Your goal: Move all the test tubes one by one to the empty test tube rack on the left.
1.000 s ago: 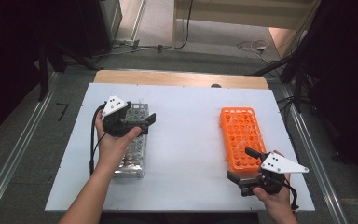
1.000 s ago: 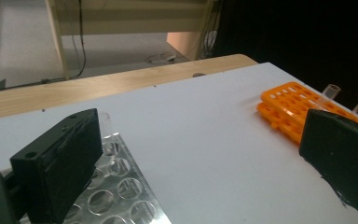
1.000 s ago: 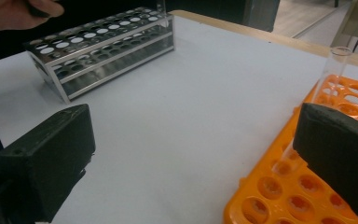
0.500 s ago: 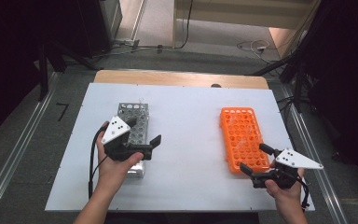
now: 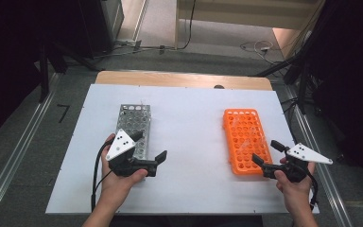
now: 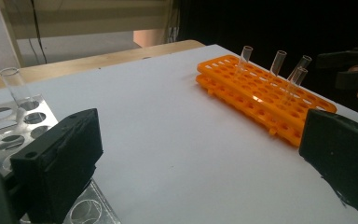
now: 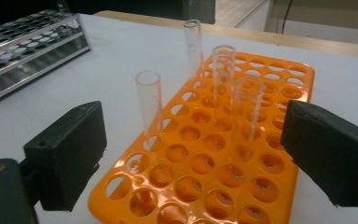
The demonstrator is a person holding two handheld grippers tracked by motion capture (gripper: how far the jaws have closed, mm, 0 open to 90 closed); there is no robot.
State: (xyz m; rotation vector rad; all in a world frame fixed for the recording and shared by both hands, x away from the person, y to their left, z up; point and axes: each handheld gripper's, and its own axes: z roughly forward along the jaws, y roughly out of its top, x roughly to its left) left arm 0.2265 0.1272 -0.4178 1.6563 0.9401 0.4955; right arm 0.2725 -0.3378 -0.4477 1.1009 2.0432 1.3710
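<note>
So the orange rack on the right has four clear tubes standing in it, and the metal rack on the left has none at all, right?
Not quite. The orange rack does hold four clear tubes, but the metal rack is not bare: the left gripper view shows one clear tube standing in a hole at its far end.
</note>
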